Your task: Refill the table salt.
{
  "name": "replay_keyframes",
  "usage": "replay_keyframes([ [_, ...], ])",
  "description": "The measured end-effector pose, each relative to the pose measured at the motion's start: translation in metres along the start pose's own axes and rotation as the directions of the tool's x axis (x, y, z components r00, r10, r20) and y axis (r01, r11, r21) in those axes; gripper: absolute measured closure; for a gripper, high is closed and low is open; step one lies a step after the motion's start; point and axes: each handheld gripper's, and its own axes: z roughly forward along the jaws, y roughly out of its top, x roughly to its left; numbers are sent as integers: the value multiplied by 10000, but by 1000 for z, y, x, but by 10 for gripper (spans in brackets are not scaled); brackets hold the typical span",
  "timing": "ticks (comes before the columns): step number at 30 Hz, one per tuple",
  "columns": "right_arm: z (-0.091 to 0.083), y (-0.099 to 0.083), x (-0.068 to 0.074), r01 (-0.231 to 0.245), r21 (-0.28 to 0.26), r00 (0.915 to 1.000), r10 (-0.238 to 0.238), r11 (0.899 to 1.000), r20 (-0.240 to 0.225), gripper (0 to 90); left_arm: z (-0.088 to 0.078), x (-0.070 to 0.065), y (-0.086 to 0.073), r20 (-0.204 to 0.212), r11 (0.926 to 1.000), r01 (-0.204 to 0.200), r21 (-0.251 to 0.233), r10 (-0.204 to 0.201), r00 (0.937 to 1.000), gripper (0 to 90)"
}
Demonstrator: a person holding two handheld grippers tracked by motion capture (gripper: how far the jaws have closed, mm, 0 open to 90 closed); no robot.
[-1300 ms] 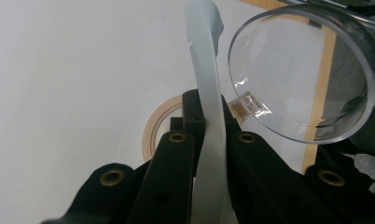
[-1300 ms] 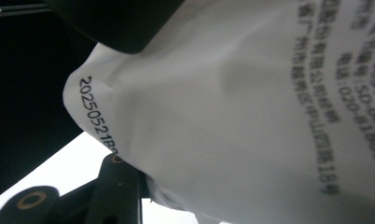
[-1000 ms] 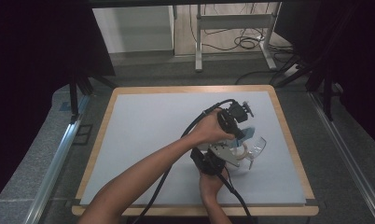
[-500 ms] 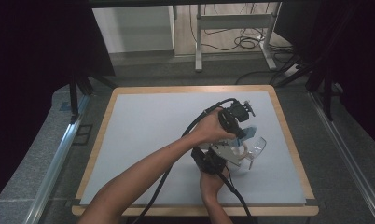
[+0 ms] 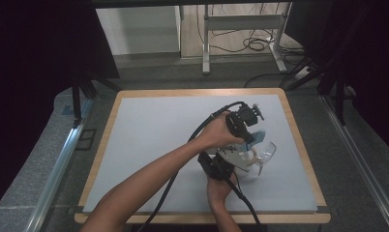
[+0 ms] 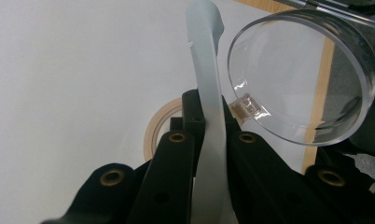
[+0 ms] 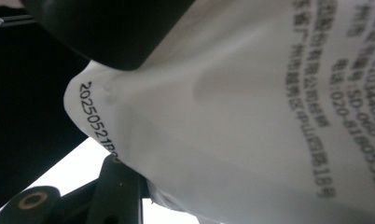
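In the left gripper view my left gripper [image 6: 209,140] is shut on a thin, translucent white strip [image 6: 206,70] that rises upright between its jaws. A clear round plastic cup [image 6: 307,79] lies tilted just to the right of the strip, its mouth facing the camera. In the high view the left gripper [image 5: 253,141] points down at this cup [image 5: 266,151], right of the table's middle. My right gripper [image 5: 247,162] comes in from the near side, just below the left. A white packet [image 7: 251,116] with black printed text fills its view, and the jaws close on its lower edge.
A beige tape ring [image 6: 150,135] lies flat on the white table mat [image 5: 149,140] behind the left jaws. The wooden table edge [image 5: 301,145] runs close to the right of the cup. Black cables [image 5: 202,130] trail from both grippers over the forearms.
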Motion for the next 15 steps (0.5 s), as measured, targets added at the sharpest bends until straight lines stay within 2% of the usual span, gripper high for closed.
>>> replay_keyframes([
  [15,1,-1,1,48,23,10000,-48,10000,14,545,0,1,-2,21,10000,21,-46,-21,10000,897],
])
